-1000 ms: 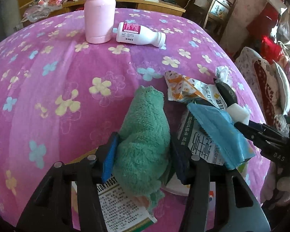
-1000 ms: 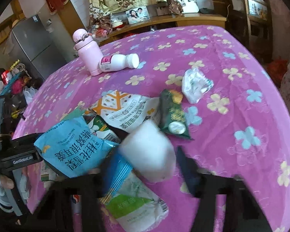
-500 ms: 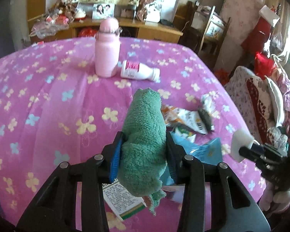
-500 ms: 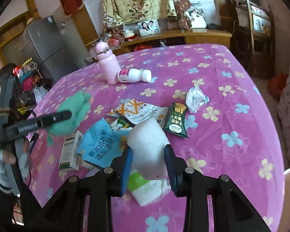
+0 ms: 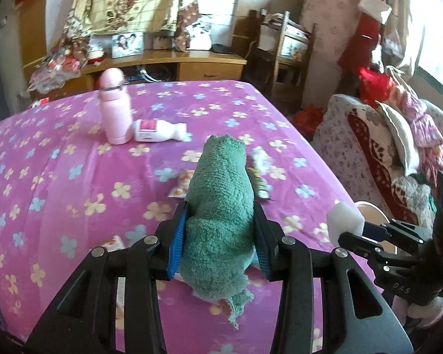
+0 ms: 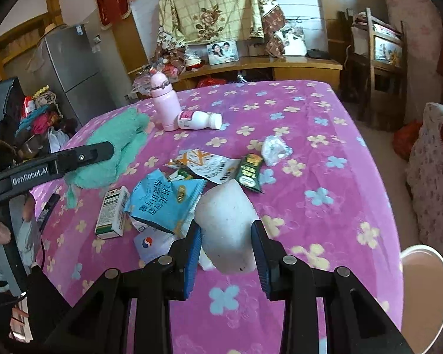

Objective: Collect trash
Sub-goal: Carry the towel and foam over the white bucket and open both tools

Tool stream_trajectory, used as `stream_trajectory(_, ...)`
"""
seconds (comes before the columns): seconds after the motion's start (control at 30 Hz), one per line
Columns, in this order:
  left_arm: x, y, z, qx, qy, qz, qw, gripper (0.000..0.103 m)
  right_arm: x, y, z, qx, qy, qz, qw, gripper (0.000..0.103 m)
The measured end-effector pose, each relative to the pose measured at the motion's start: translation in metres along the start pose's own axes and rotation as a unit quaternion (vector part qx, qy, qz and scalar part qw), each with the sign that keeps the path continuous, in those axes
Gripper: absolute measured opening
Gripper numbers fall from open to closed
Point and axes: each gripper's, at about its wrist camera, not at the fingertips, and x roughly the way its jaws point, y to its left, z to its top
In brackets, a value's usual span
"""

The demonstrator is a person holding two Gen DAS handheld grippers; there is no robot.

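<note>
My left gripper [image 5: 220, 236] is shut on a green fluffy cloth [image 5: 221, 215] and holds it above the pink flowered table [image 5: 59, 183]; it also shows in the right wrist view [image 6: 115, 147]. My right gripper [image 6: 226, 236] is shut on a white sponge block [image 6: 226, 224], raised over the table's near side. Trash lies in a heap mid-table: a blue wrapper [image 6: 162, 200], a white and orange wrapper [image 6: 203, 163], a dark green packet [image 6: 249, 172], crumpled clear plastic [image 6: 274, 147] and a small green and white box [image 6: 112, 212].
A pink flask [image 6: 164, 103] stands at the far side with a white bottle [image 6: 199, 120] lying beside it. A white bin rim [image 6: 425, 280] sits off the table's right edge. A sofa with cushions [image 5: 384, 153] is to the right, a wooden cabinet [image 6: 280, 67] behind.
Both grippers have risen well above the table, carrying the green cloth and the white sponge up and away from the trash heap. The view now takes in much more of the room.
</note>
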Motion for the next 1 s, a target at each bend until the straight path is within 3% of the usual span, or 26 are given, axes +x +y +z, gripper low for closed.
stream_trajectory(0.4, 0.011, -0.061, -0.007, 0.032, 0.004, -0.024, 0.9992, 0.039, -0.041, -0.028, -0.012, 0.016, -0.024, -0.042, 0.999, 0.033)
stream_trajectory(1.0, 0.047, -0.160, -0.018, 0.075, 0.040, -0.095, 0.9918, 0.039, -0.084, -0.095, -0.040, 0.062, -0.035, -0.109, 0.991, 0.034)
